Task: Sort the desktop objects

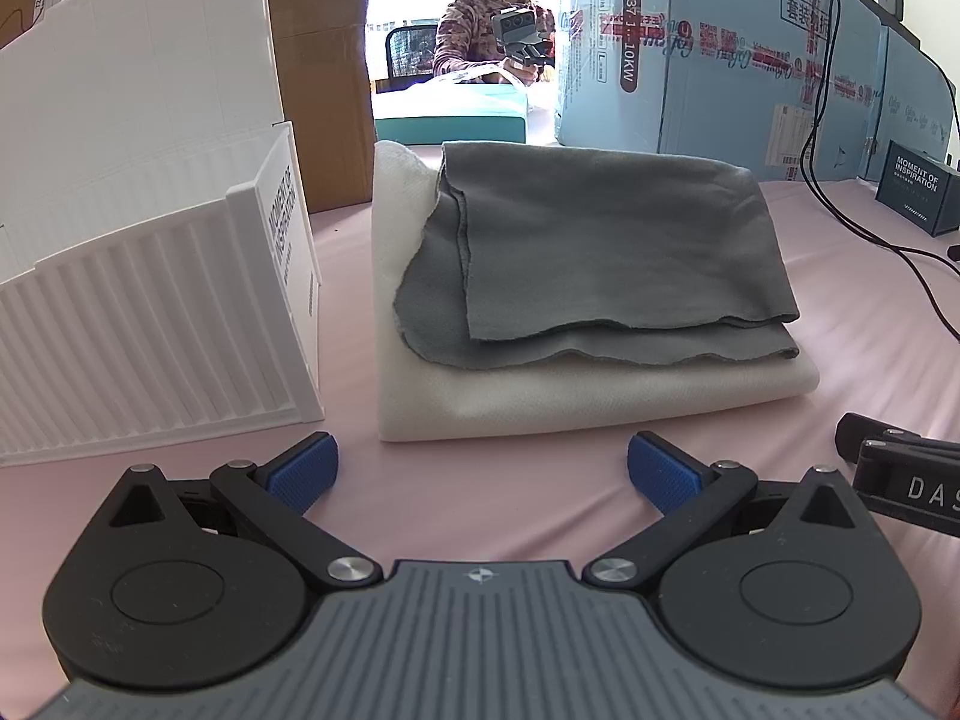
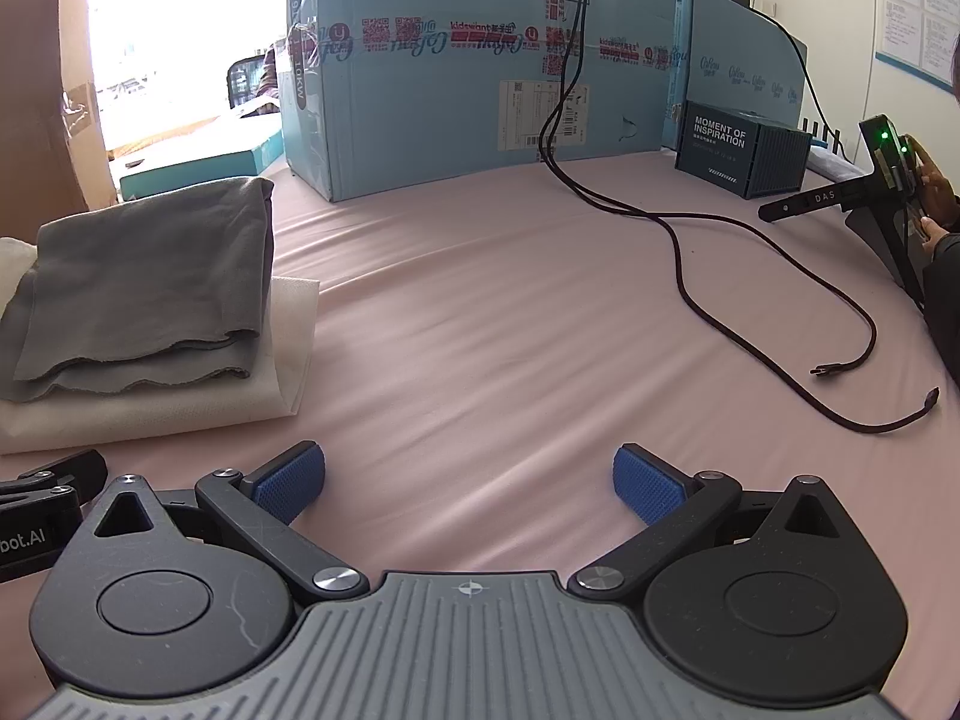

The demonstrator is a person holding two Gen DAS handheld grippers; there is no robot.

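Hovering low over the pink tabletop (image 1: 480,480), the left tool (image 1: 483,471) has its two blue pads (image 1: 303,471) spread wide apart with nothing between them. Straight ahead of it, just beyond the pads, lies a folded grey cloth (image 1: 600,258) stacked on a folded white cloth (image 1: 540,390); the grey one sits flat on top, its ragged edges facing the tool. Ahead and to the left of the tool stands a white ribbed container box (image 1: 150,324), open at the top, just beside the white cloth but not touching it. Part of the other tool shows at the right edge of this view.

The right tool (image 2: 468,477) is likewise held wide apart and empty above the bare pink surface (image 2: 480,330). Ahead and to its left are the same grey cloth (image 2: 150,276) and white cloth (image 2: 150,414). Far ahead and to its right sits a small dark container box (image 2: 744,150), against large light-blue cartons (image 2: 480,72). A black cable (image 2: 690,252) runs from the cartons across the tabletop, its loose plug ends lying ahead and right of the tool. A person's hand (image 2: 933,192) holds another black device at the far right edge.
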